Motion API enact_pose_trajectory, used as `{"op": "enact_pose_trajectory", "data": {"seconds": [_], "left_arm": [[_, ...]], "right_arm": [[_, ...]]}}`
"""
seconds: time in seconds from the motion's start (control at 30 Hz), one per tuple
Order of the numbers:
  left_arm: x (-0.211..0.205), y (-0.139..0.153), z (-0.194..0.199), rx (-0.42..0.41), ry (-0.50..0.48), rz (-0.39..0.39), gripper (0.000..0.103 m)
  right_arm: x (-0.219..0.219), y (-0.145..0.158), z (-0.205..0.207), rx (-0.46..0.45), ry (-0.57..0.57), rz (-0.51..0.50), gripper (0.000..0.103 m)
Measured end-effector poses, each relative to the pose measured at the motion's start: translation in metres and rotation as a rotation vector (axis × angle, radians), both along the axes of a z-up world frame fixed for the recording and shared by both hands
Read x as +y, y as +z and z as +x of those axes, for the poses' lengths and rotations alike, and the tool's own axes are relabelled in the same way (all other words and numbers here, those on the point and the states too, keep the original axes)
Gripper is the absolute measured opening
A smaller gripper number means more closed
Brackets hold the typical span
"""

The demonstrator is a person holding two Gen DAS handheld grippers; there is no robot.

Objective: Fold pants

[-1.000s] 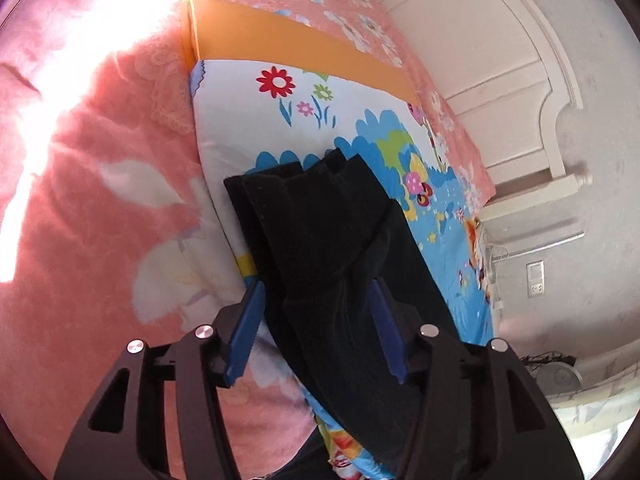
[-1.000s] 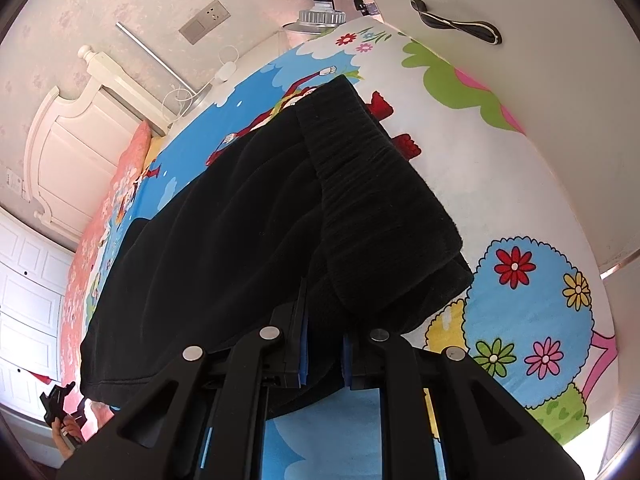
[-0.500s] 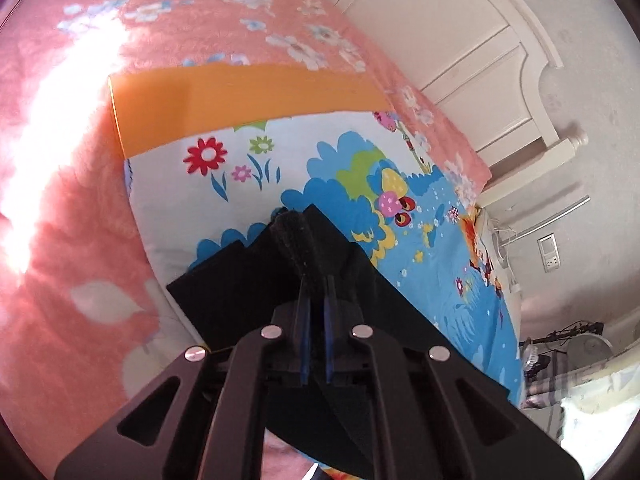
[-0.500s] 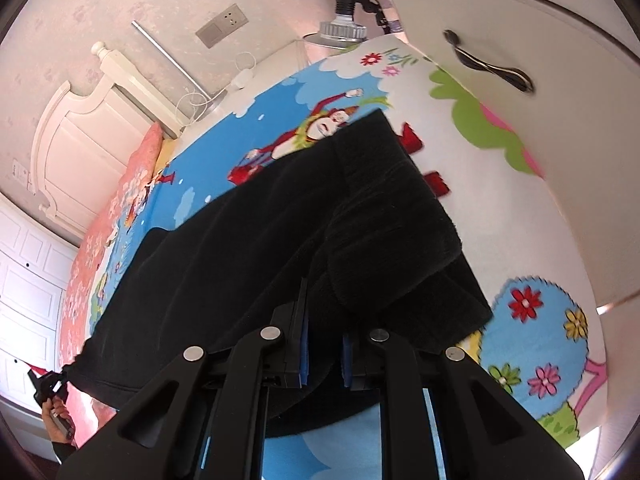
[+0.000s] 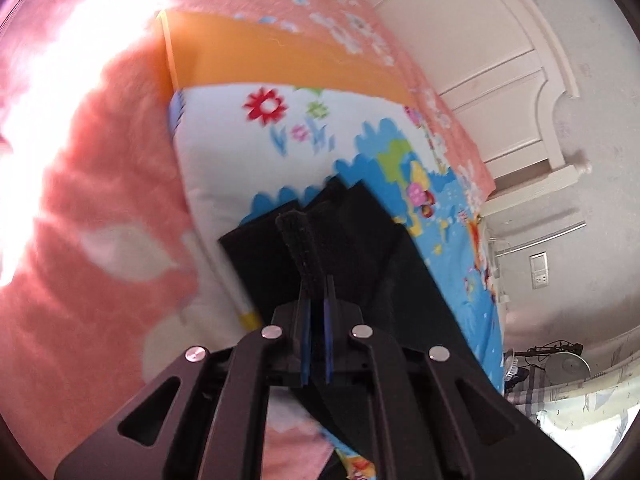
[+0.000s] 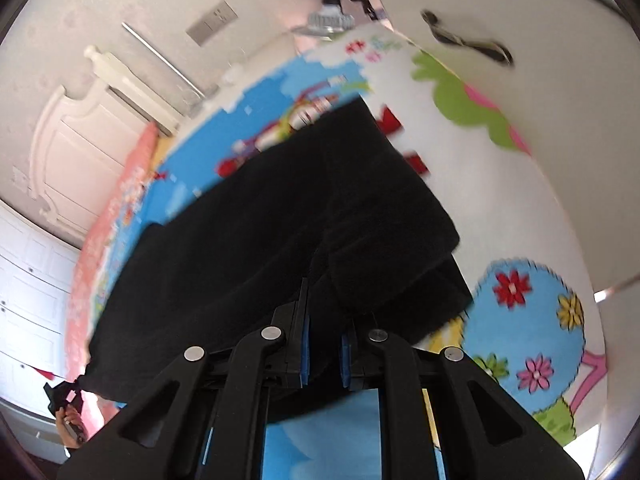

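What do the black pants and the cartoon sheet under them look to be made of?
Black pants: likely a soft, matte knit or fleece; the pinched strip shows a fuzzy nap and no sheen. Cartoon sheet: looks like smooth, thin printed woven fabric, flat with crisp colours; blur leaves the weave uncertain.

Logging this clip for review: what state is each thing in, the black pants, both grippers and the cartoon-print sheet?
Black fabric pants: partly folded, spread on the sheet, pinched at both ends.
Left gripper: jaws shut on a raised pinch of pants fabric.
Right gripper: jaws shut on the thick folded edge.
Cartoon-print bed sheet: spread flat under the pants.
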State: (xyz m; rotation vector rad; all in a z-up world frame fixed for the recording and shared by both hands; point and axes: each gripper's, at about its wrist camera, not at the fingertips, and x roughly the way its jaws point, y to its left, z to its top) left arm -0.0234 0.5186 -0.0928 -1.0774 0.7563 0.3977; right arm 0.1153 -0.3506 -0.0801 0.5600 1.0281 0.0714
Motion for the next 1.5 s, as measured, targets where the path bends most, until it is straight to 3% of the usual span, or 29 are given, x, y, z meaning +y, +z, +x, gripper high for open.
{"op": "enact_pose_trajectory", "data": {"seconds": [0.07, 0.33, 0.5, 0.63, 0.77, 0.83, 0.9, 0.97, 1.0, 1.07, 1.13, 1.2, 1.27, 1.4, 1.47, 1.5], "left_arm": [[0.004, -0.012, -0.005, -0.033, 0.021, -0.045, 0.004], [0.0, 0.037, 0.011, -0.087, -0.023, 0.043, 0.004], [0.008, 0.008, 0.005, -0.042, 0.009, -0.025, 0.004], [0.003, 0.014, 0.001, -0.051, 0.02, 0.007, 0.004], [0.006, 0.0, 0.003, 0.012, 0.03, -0.006, 0.008], [0.009, 0.002, -0.004, 0.047, 0.07, 0.039, 0.015], [0.008, 0.019, -0.012, 0.071, 0.113, 0.144, 0.016], [0.002, 0.043, -0.009, 0.038, 0.1, 0.263, 0.022], [-0.003, 0.054, -0.003, 0.012, 0.076, 0.31, 0.031], [-0.023, 0.075, 0.019, -0.034, -0.03, 0.419, 0.053], [-0.052, 0.088, 0.049, -0.073, -0.194, 0.521, 0.06], [-0.079, 0.091, 0.081, -0.06, -0.349, 0.606, 0.063], [-0.096, 0.08, 0.114, 0.002, -0.457, 0.661, 0.066], [-0.09, 0.036, 0.152, 0.129, -0.513, 0.632, 0.066], [-0.069, 0.015, 0.159, 0.304, -0.401, 0.667, 0.063], [-0.061, 0.016, 0.156, 0.322, -0.321, 0.679, 0.063]], "right_arm": [[-0.002, 0.001, -0.001, -0.004, -0.004, 0.018, 0.013], [0.008, 0.0, -0.005, -0.008, 0.005, -0.073, 0.013], [0.004, 0.012, -0.018, -0.032, 0.0, -0.05, 0.013], [0.008, 0.006, -0.012, -0.001, 0.017, -0.084, 0.013], [0.007, 0.002, -0.018, -0.009, 0.005, -0.082, 0.013], [0.009, 0.002, -0.021, -0.009, 0.006, -0.1, 0.013], [0.01, 0.003, -0.023, -0.009, 0.005, -0.108, 0.013], [0.011, 0.002, -0.023, -0.007, 0.0, -0.11, 0.013], [0.012, 0.002, -0.02, -0.006, -0.001, -0.114, 0.013], [0.014, 0.003, -0.02, -0.002, 0.0, -0.129, 0.013], [0.017, 0.003, -0.02, -0.002, 0.002, -0.151, 0.014], [0.017, 0.003, -0.021, -0.004, 0.001, -0.164, 0.014], [0.017, 0.002, -0.022, -0.002, -0.005, -0.162, 0.014], [0.015, 0.003, -0.026, 0.003, 0.001, -0.166, 0.014], [0.013, 0.002, -0.028, 0.006, -0.003, -0.155, 0.015], [0.012, 0.001, -0.029, 0.006, -0.006, -0.148, 0.015]]}}
